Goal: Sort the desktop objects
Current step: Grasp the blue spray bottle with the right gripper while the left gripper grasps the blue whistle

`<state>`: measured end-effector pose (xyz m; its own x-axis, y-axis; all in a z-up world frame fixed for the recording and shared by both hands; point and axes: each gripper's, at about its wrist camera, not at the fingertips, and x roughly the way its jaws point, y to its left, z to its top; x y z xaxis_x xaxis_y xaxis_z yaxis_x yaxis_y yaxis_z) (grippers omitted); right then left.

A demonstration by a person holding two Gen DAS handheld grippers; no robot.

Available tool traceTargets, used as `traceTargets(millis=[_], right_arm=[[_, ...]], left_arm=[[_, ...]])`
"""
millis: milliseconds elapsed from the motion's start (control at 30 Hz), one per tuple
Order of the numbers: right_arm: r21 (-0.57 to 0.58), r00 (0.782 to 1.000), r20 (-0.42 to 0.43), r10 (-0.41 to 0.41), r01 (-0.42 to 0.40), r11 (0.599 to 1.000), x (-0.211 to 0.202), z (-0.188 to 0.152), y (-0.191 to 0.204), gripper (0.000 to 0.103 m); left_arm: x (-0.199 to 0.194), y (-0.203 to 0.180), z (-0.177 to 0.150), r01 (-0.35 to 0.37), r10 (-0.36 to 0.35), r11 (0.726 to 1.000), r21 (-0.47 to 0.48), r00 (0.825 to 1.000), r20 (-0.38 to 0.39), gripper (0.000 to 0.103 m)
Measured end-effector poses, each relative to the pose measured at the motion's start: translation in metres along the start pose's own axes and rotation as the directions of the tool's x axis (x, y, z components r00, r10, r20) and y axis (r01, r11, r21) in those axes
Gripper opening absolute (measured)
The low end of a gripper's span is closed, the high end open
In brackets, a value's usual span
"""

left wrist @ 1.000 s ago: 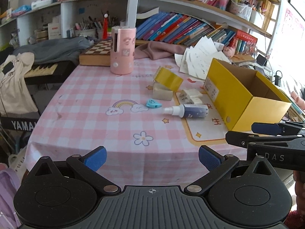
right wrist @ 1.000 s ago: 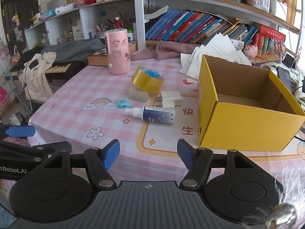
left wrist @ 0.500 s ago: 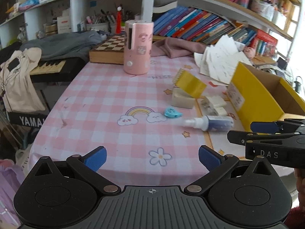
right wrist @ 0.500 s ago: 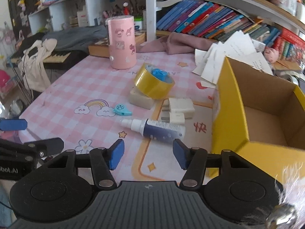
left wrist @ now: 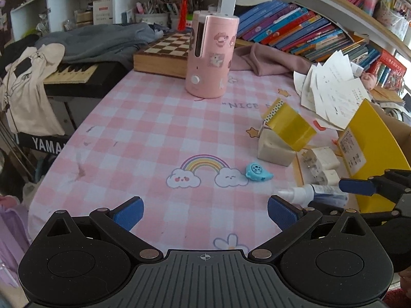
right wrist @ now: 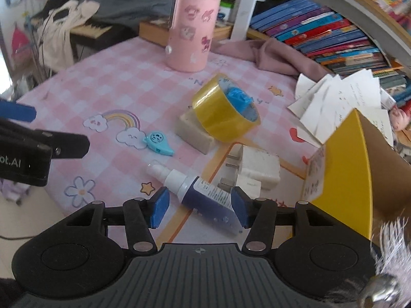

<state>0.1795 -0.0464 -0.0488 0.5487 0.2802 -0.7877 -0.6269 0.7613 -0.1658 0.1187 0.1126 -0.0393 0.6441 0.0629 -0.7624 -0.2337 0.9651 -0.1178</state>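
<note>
A navy spray bottle point(right wrist: 205, 197) with a white cap lies on the pink checked tablecloth. My right gripper point(right wrist: 199, 209) is open, its blue pads on either side of the bottle's body, not closed on it. The bottle also shows in the left wrist view point(left wrist: 313, 193). A yellow tape roll point(right wrist: 224, 110) leans on a beige block point(right wrist: 195, 134). A white plug adapter point(right wrist: 257, 170) and a blue whistle-shaped toy point(right wrist: 158, 142) lie nearby. An open yellow box point(right wrist: 344, 166) stands at the right. My left gripper point(left wrist: 204, 211) is open and empty over the table's near edge.
A tall pink cylinder point(left wrist: 210, 56) stands at the back, with a chessboard box point(left wrist: 164, 56), a pink cloth point(left wrist: 267, 61) and loose papers point(left wrist: 331, 89) behind. A keyboard point(left wrist: 74, 77) draped with clothes sits off the table's left edge. Bookshelves line the back.
Both grippers moved forward and down toward the table. My right gripper came over the spray bottle, which now lies between its open pads.
</note>
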Motion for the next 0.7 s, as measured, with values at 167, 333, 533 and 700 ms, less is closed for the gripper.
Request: traceTargets(millis=[167, 333, 533, 700], right_arm=[[-0.075, 0.998, -0.059, 0.009, -0.014, 0.997, 0.019, 0.002, -0.001, 0.056], [-0.035, 0.991, -0.108, 0.077, -0.081, 0.996, 0.023, -0.003, -0.014, 0.044], [0.018, 0.982, -0.138, 0.129, -0.127, 0.992, 0.018, -0.008, -0.026, 0.035], [0.023, 0.981, -0.139, 0.132, -0.130, 0.991, 0.015, -0.014, -0.030, 0.034]], left_arm=[[0.015, -0.003, 0.008, 0.007, -0.007, 1.000, -0.012, 1.000, -0.022, 0.103], [0.032, -0.012, 0.017, 0.041, -0.041, 0.999, -0.005, 0.999, -0.027, 0.098], [0.060, -0.032, 0.026, 0.069, -0.065, 0.995, 0.071, 0.996, -0.057, 0.081], [0.086, -0.057, 0.026, 0.076, -0.062, 0.980, 0.183, 0.995, -0.085, 0.060]])
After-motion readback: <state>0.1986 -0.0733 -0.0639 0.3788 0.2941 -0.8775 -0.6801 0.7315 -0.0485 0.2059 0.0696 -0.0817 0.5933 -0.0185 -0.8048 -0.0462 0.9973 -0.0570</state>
